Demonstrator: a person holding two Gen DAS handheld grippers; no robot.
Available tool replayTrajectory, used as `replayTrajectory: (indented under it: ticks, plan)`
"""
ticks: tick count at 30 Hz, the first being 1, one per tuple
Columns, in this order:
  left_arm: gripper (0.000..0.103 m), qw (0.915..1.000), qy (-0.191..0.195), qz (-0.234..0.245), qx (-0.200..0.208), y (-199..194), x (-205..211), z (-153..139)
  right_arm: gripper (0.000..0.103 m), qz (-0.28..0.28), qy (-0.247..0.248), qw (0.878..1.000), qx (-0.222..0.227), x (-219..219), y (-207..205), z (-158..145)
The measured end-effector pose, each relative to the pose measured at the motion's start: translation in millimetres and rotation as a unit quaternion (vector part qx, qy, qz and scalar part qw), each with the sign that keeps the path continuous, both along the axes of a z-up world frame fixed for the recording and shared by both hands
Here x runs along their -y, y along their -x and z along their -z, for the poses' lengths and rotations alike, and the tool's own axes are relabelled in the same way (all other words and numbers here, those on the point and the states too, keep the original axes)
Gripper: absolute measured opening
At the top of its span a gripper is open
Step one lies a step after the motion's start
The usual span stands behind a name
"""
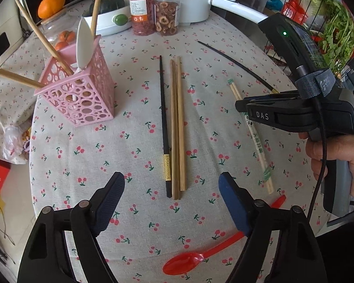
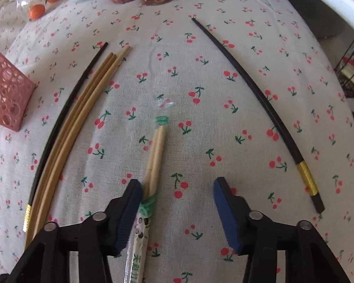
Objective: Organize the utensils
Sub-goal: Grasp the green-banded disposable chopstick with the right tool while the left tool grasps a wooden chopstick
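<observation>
My left gripper (image 1: 171, 184) stands open just above the cherry-print cloth. Between its jaws lie the near ends of a black chopstick with a gold band (image 1: 164, 127) and several brown wooden chopsticks (image 1: 178, 127); neither pad touches them. My right gripper (image 2: 177, 186) is open over a pair of disposable chopsticks in a torn paper sleeve (image 2: 155, 155). The pair lies against the left pad, and the right pad is well apart from it. The left wrist view shows that gripper (image 1: 240, 105) side on, in a person's hand. A second black chopstick (image 2: 259, 94) lies to the right.
A pink perforated holder (image 1: 80, 94) at the left holds a white spoon (image 1: 83, 44) and long wooden sticks. A red plastic spoon (image 1: 188, 261) lies near the front edge. Jars (image 1: 153, 11), a white pot and fruit stand at the back; a wire rack with greens (image 1: 337, 35) is at the right.
</observation>
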State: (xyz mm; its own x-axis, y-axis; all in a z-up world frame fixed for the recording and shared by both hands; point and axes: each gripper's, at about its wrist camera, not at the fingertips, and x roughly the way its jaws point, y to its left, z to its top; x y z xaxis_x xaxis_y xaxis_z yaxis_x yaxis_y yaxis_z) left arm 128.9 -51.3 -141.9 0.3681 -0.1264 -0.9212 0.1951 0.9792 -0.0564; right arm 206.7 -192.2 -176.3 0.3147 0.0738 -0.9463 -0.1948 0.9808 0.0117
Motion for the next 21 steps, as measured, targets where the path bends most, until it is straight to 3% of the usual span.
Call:
replayTrajectory:
  ticks: [1,3,10,16,21]
  plan:
    - [0.073,1.0000,0.004,0.006,-0.003,-2,5,0,0.023,-0.002,-0.004,1.000,-0.003,0,-1,-1]
    - [0.061,0.9997,0.013,0.020,-0.007,-7,14,1,0.005,0.000,-0.010,1.000,-0.013,5,-3,-1]
    - [0.020,0.9981,0.059,0.017,-0.006,-56,43,0,0.004,0.054,-0.070,0.996,-0.019,52,-10,-14]
    - [0.009,0.9986,0.052,-0.011,-0.003,-119,58,7,0.004,0.091,-0.117,0.989,-0.019,85,-9,-27]
    - [0.008,0.9986,0.029,-0.042,-0.013,-157,56,18,0.004,0.103,-0.136,0.985,-0.017,100,-7,-30]
